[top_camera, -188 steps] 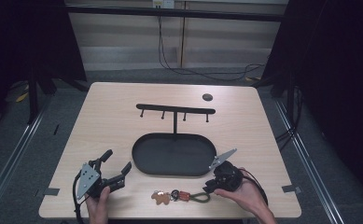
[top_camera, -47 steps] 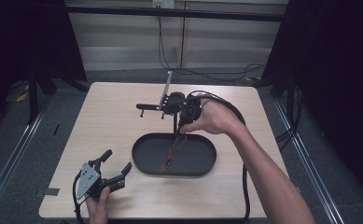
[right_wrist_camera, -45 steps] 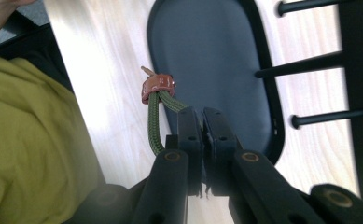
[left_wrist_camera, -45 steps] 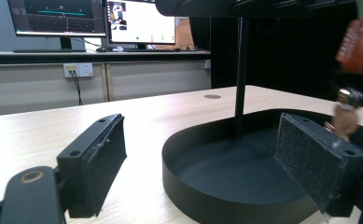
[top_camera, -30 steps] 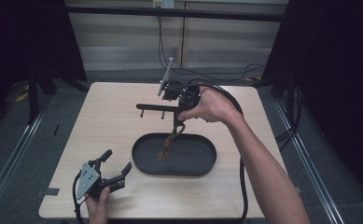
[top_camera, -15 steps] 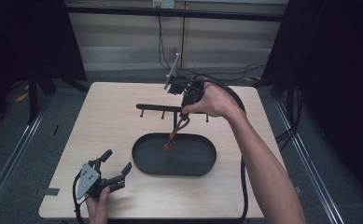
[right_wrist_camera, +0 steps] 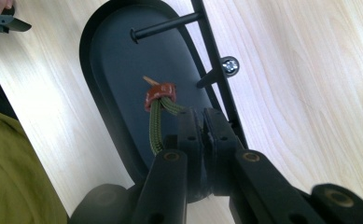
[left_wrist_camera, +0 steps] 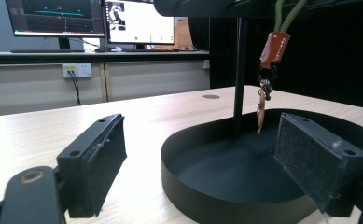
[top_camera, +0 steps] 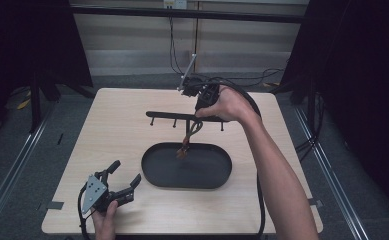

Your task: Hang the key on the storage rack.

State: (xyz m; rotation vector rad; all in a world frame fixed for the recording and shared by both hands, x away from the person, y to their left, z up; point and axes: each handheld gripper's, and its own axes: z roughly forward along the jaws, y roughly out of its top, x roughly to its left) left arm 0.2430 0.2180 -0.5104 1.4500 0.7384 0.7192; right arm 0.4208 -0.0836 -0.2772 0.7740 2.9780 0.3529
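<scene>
An olive-green braided cord loop with a red-brown leather tab and small metal keys (top_camera: 188,137) is seen hanging above the far end of the black oval metal tray (top_camera: 154,172), just in front of the black metal hook rack (top_camera: 164,116) that rises from the tray's far side. In the right gripper view the cord (right_wrist_camera: 157,126) is pinched between the jaws of the right gripper (right_wrist_camera: 202,123), which are pressed together with hardly a gap, the leather tab dangling below them over the tray floor. In the high view the right gripper (top_camera: 202,97) is held over the rack's crossbar, its cable trailing back along the forearm. In the left gripper view the tab and keys (left_wrist_camera: 268,60) are shown suspended beside the rack's upright post, the lowest key reaching down to about the tray's rim.

The left gripper (top_camera: 119,182) is held low over the light wooden tabletop (top_camera: 112,135) near the tray's near-left edge, its jaws spread wide with nothing between them.
</scene>
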